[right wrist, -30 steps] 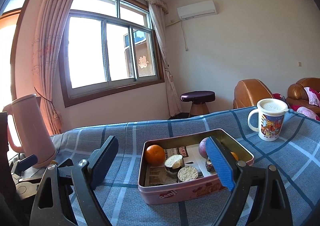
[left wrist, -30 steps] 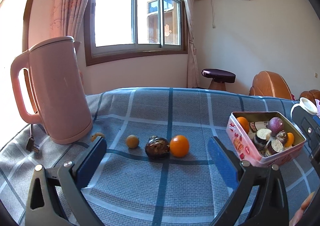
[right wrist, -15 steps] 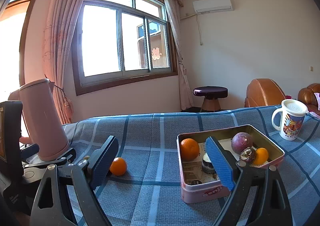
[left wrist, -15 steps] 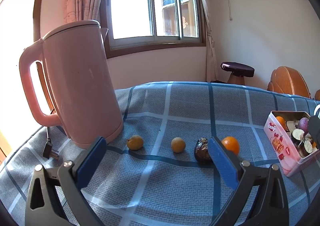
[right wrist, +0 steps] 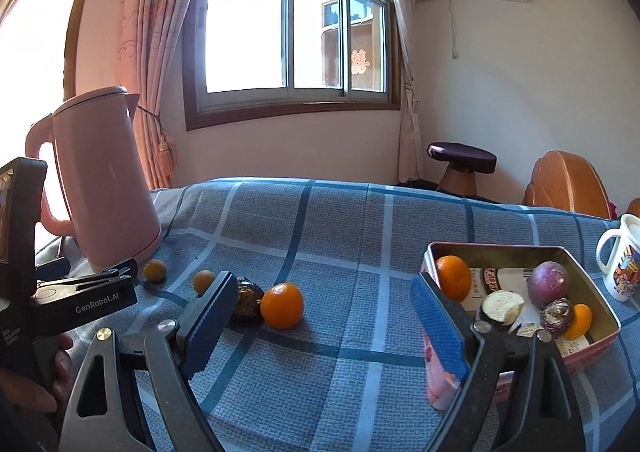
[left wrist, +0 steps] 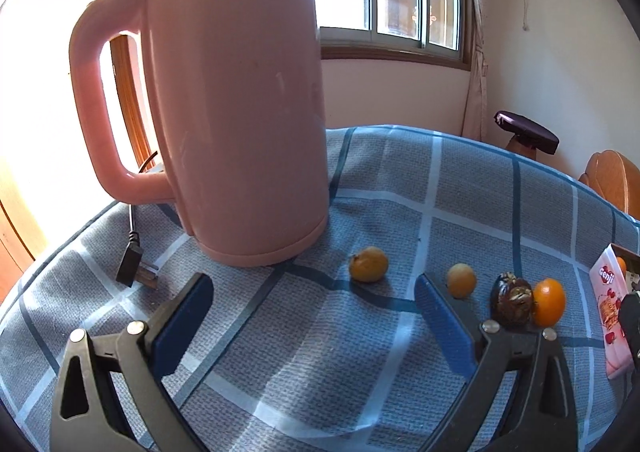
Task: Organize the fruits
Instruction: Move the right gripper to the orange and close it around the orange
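Observation:
Several fruits lie in a row on the blue checked cloth: two small yellow-orange fruits (left wrist: 368, 264) (left wrist: 461, 280), a dark wrinkled fruit (left wrist: 513, 300) and an orange (left wrist: 549, 302). In the right wrist view the orange (right wrist: 281, 305) lies between the fingers, farther off. A pink tin (right wrist: 522, 251) at the right holds an orange, a purple fruit and other pieces. My left gripper (left wrist: 312, 316) is open and empty, low over the cloth before the leftmost small fruit. My right gripper (right wrist: 324, 316) is open and empty.
A tall pink kettle (left wrist: 236, 99) stands close at the left with its plug (left wrist: 134, 270) on the cloth. A white printed mug (right wrist: 620, 260) stands at the right behind the tin. The left gripper's body (right wrist: 72, 296) shows at the left.
Both grippers have swung left. The left one has moved closer to the kettle and the small fruits. The tin has slid to the right in both views.

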`<state>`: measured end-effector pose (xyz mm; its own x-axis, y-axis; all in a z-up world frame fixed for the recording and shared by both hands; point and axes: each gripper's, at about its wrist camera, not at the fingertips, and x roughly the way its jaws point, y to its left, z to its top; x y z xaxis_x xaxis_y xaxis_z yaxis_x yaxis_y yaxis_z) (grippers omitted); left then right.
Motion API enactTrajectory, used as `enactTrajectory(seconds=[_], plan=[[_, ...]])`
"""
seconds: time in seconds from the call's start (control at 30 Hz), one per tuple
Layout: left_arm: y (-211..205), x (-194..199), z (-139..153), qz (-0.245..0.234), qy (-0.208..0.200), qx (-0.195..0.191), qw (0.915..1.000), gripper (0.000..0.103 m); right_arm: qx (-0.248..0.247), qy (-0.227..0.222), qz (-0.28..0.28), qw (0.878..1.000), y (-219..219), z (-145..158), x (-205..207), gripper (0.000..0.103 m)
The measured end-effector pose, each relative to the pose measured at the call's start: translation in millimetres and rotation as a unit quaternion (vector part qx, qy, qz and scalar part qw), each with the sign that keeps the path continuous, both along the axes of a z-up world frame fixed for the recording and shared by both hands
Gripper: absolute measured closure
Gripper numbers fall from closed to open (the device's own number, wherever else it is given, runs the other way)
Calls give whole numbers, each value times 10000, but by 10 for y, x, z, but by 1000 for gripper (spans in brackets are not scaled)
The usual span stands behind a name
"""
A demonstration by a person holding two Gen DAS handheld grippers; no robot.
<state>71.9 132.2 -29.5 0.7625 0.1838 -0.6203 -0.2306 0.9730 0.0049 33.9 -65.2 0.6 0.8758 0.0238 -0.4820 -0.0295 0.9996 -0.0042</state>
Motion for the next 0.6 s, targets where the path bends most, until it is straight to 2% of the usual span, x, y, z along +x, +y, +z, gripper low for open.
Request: enactTrajectory(seconds=[0.1, 0.13, 0.3, 0.47, 0.6], plan=[[3, 9, -21, 26, 79, 42, 10000, 1, 102, 530, 206, 9983, 40, -111, 217, 52], [-7, 16, -23, 7, 96, 63, 9999, 1, 175, 658, 302, 9972, 44, -140, 279, 54], [-44, 22, -23, -137, 121, 144, 9997, 1, 237, 991, 456, 9937, 108, -224, 482, 54], [-100, 45, -20, -280, 176, 249, 9991, 1, 382, 1599, 449, 9854, 119, -373, 692, 55], [-122, 60, -38, -340, 255, 278, 9987, 1, 659, 1631, 498, 9831, 59, -392, 717, 57]])
